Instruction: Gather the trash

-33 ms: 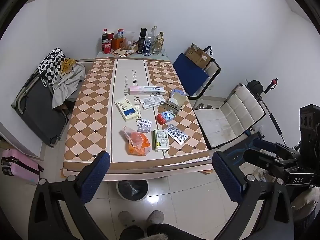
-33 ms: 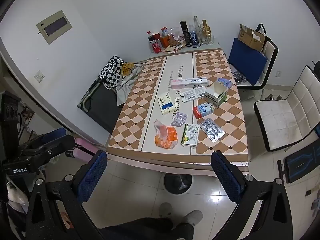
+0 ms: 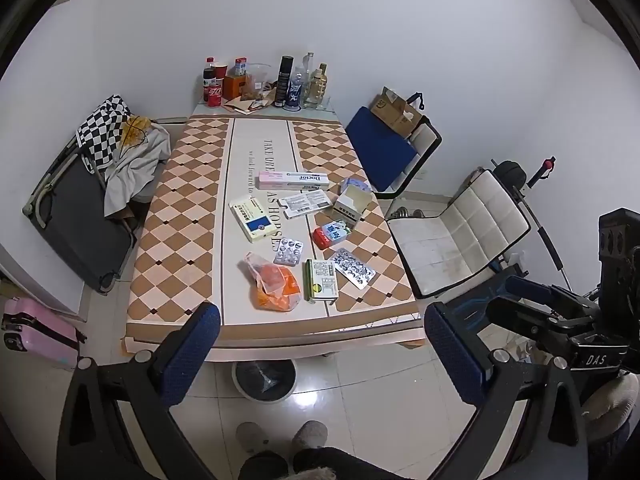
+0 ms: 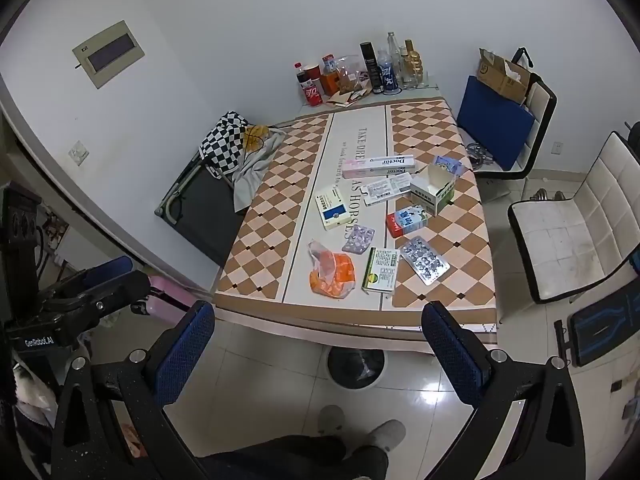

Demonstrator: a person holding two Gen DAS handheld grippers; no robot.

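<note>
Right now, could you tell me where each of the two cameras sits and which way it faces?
Left wrist: on the left gripper, open, angled down at the table from its near end; the right gripper at the right edge and the person's slippers show.
Right wrist: on the right gripper, open, set further right, same downward aim; the left gripper shows at the left edge.
Shared: the orange bag, the medicine boxes, the blister packs and the bin under the table.

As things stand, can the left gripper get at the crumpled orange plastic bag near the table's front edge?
Probably yes. The left gripper is open and empty, short of the table, and the crumpled orange plastic bag lies nearest the front edge with nothing in between; the green-and-white box sits beside it.
</note>
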